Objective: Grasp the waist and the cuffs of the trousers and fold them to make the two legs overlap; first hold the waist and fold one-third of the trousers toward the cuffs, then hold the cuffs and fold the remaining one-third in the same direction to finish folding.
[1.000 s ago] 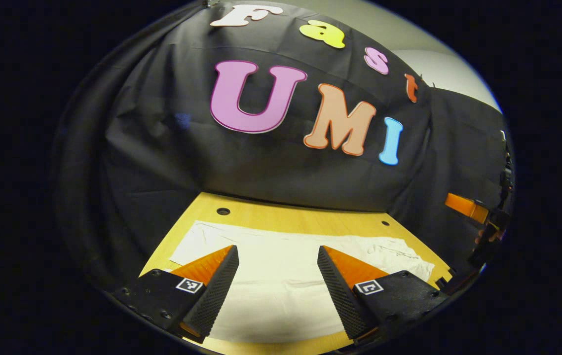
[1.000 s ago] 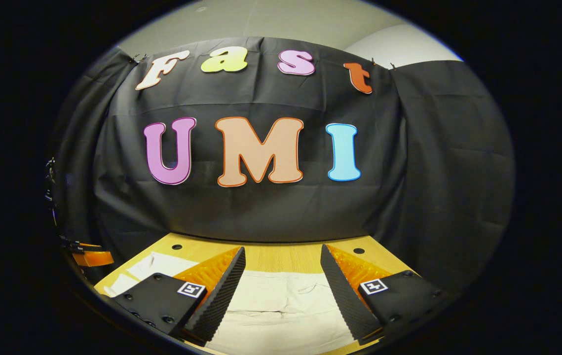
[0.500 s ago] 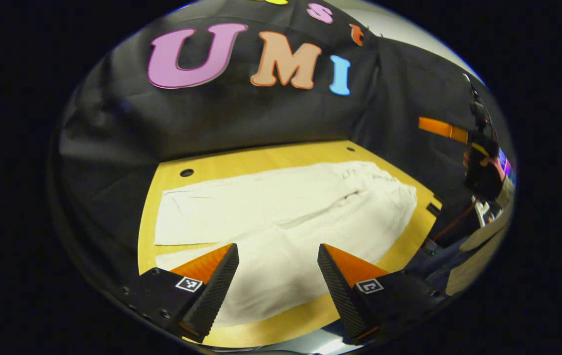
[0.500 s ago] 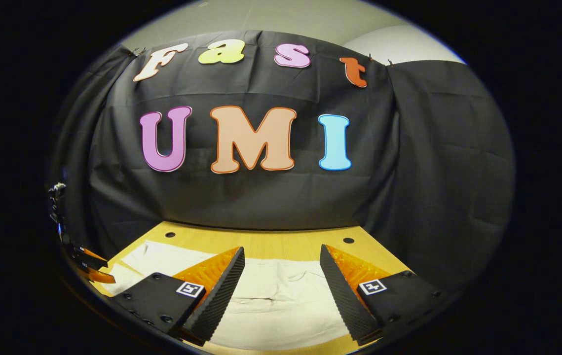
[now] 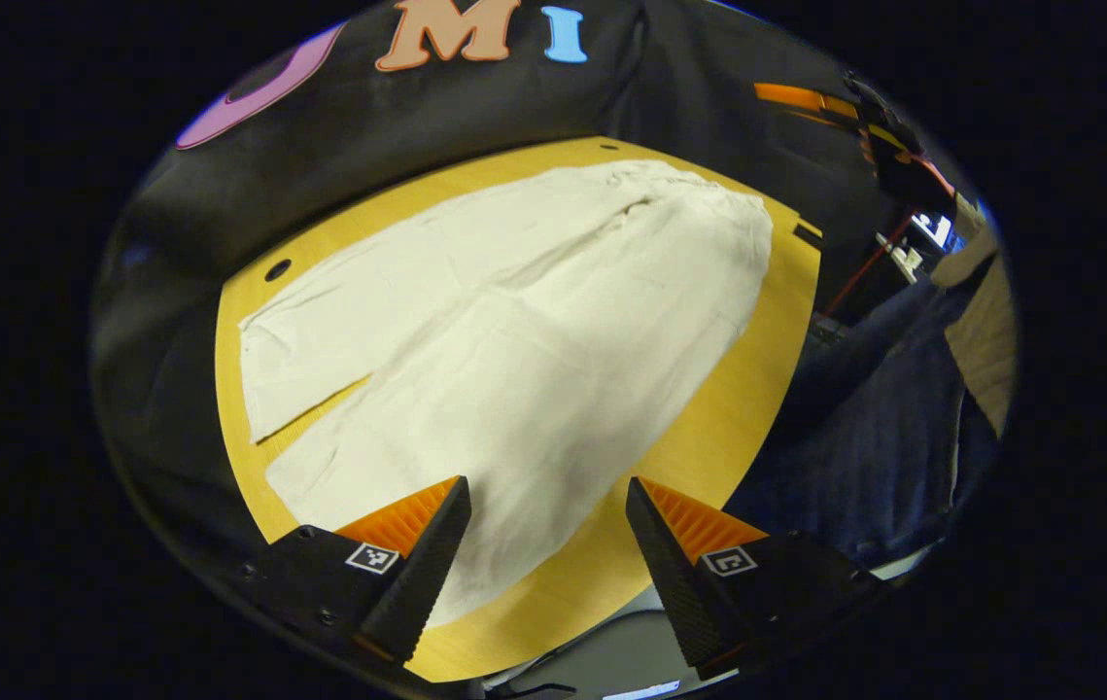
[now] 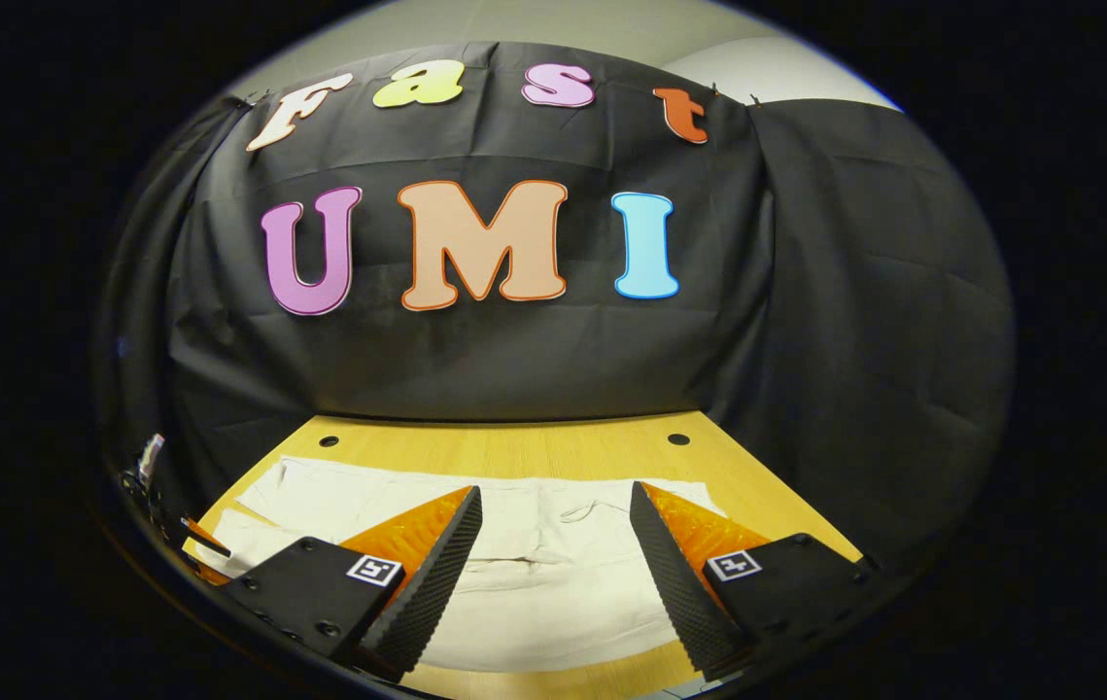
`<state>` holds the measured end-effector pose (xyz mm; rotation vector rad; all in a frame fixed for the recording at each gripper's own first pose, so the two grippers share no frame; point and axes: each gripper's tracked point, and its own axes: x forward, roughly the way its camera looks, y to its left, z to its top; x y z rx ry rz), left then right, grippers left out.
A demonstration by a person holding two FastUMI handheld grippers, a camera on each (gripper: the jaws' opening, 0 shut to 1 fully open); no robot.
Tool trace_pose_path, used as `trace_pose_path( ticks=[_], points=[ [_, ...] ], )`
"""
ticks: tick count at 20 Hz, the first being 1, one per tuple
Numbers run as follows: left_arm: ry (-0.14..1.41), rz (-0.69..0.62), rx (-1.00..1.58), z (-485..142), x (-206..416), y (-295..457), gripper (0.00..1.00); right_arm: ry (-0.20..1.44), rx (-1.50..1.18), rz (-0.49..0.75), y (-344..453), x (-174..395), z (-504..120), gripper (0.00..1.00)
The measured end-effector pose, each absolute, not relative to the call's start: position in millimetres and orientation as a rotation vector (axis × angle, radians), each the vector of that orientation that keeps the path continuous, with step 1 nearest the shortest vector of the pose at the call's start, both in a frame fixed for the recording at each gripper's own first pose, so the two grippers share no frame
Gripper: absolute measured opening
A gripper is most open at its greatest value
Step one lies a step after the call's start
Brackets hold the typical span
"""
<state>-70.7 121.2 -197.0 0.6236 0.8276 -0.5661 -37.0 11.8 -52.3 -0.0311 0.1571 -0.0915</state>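
Note:
Cream-white trousers [image 5: 504, 331] lie flat and spread out on the yellow wooden table [image 5: 709, 418], waist toward the far right, the two cuffs split apart at the near left. My left gripper [image 5: 545, 530] hovers open above the near leg, holding nothing. In the right gripper view the trousers [image 6: 553, 574] lie under my right gripper [image 6: 555, 540], which is open and empty above the waist area. The right gripper [image 5: 811, 97] also appears far off at the upper right of the left gripper view, held by a hand.
Black cloth walls close the table [image 6: 514, 452] at the back and sides. Round holes [image 6: 677, 439] sit near the table's far corners. A person's dark trouser leg [image 5: 864, 437] stands by the table's near edge. The left gripper [image 6: 174, 530] peeks in at the lower left.
The left gripper has risen and tipped downward, so the whole trousers now lie in its view. The right gripper has tilted down slightly. Both remain open.

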Motion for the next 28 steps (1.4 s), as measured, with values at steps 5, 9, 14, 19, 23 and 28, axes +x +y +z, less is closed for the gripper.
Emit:
trace_pose_path(
  ticks=[5,9,14,19,23,28],
  points=[
    [0.919,-0.556,0.71,-206.9,-78.7,149.2,0.93,0.175,-0.039,-0.103,6.8,-38.8,-58.4,0.98],
    [0.966,-0.553,0.736,-216.4,-81.7,160.3,0.86,0.197,-0.039,-0.117,-0.8,-40.8,-64.2,0.98],
    [1.01,-0.562,0.772,-229.1,-85.7,166.5,0.81,0.204,-0.041,-0.129,-5.9,-35.2,-65.4,0.98],
    [1.036,-0.566,0.799,-233.3,-88.1,168.4,0.79,0.214,-0.059,-0.125,-9.3,-31.5,-67.5,0.98],
    [1.054,-0.572,0.849,-235.6,-87.7,171.9,0.78,0.217,-0.078,-0.12,-12.9,-24.3,-71.1,0.98],
    [1.082,-0.55,0.845,-236.4,-87.4,170.8,0.76,0.243,-0.097,-0.106,-22.7,-19.4,-83.4,0.98]
  ],
)
